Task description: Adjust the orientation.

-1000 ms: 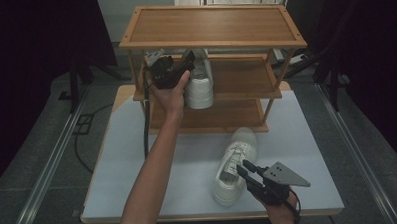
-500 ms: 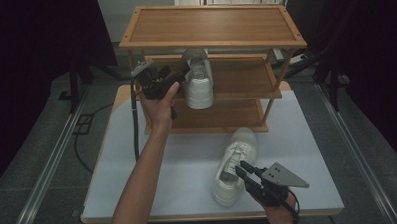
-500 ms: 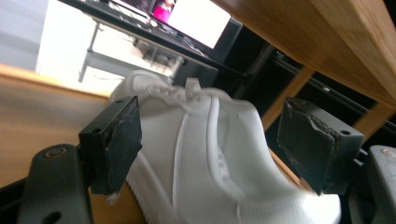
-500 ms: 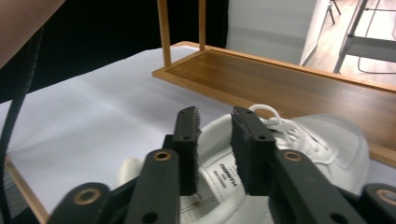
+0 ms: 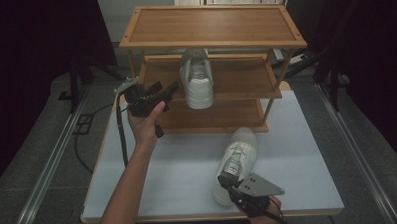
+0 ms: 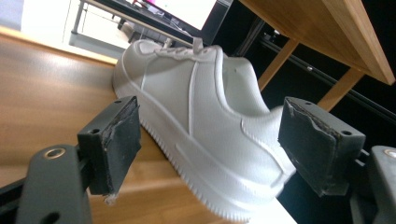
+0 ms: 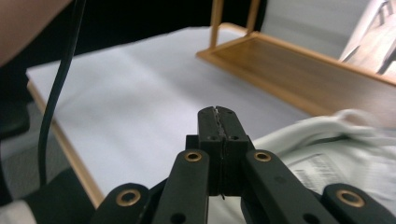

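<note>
The left gripper (image 5: 171, 88) is being held near the left end of the rack's (image 5: 211, 40) middle shelf, its fingers (image 6: 112, 142) spread wide and empty, just beside the white sneaker (image 5: 196, 78) that is standing on that shelf's front edge. The second sneaker (image 5: 235, 159) is lying on the bench (image 5: 178, 167) near its front edge. At its heel, the right gripper (image 5: 228, 183) is being held with fingers pressed together, empty.

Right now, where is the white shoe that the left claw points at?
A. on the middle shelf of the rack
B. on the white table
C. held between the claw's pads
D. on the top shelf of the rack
A: the white shoe stands on the middle shelf of the rack, and the open left claw is apart from it.
</note>
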The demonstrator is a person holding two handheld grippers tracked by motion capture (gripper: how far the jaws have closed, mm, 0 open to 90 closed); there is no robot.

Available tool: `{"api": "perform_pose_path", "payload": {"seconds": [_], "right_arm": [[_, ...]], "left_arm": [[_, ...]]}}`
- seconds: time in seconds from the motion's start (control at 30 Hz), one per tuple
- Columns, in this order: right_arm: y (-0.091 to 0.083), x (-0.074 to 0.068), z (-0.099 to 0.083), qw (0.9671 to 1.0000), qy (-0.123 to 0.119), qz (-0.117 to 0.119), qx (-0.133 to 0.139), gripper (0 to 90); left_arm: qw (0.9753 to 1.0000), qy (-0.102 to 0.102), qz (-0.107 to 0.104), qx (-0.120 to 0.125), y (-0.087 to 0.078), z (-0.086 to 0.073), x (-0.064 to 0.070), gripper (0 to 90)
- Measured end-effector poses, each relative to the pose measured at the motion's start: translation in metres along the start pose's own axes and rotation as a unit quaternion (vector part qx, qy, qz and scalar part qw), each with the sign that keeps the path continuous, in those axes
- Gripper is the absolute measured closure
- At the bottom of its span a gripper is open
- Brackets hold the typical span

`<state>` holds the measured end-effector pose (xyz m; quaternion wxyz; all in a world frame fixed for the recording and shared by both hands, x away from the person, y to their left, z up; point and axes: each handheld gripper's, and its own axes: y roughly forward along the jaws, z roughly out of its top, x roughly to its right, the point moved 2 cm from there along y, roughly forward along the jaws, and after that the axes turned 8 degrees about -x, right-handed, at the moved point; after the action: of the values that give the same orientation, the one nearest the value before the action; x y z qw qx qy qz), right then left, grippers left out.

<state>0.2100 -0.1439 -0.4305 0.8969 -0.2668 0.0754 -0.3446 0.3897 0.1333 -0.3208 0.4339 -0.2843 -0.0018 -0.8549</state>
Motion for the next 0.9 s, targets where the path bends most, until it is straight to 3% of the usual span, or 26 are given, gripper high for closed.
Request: {"api": "perform_pose_path", "payload": {"seconds": [0.3,0.43,0.6,0.83,0.87,0.9], "right_arm": [[0.031,-0.023,-0.003,0.9988,-0.021,0.005,-0.044,89.6],[0.044,-0.027,-0.003,0.9976,-0.033,-0.016,-0.059,89.6],[0.053,-0.034,-0.002,0.9928,-0.063,-0.073,-0.071,89.9],[0.046,-0.036,-0.008,0.9845,-0.095,-0.117,-0.091,90.0],[0.043,-0.035,-0.009,0.9843,-0.095,-0.117,-0.091,90.0],[0.040,-0.033,-0.011,0.9863,-0.086,-0.108,-0.090,90.0]], "left_arm": [[0.9999,0.013,0.002,0.002,-0.032,-0.023,-0.010,21.2],[1.0000,0.006,-0.004,-0.005,-0.043,-0.032,-0.021,21.1],[0.9997,0.011,-0.007,-0.018,-0.050,-0.044,-0.029,21.1],[0.9985,0.022,-0.006,-0.050,-0.052,-0.063,-0.034,21.0],[0.9983,0.022,-0.005,-0.053,-0.052,-0.065,-0.034,21.0],[0.9981,0.023,-0.004,-0.057,-0.052,-0.067,-0.035,21.0]]}}
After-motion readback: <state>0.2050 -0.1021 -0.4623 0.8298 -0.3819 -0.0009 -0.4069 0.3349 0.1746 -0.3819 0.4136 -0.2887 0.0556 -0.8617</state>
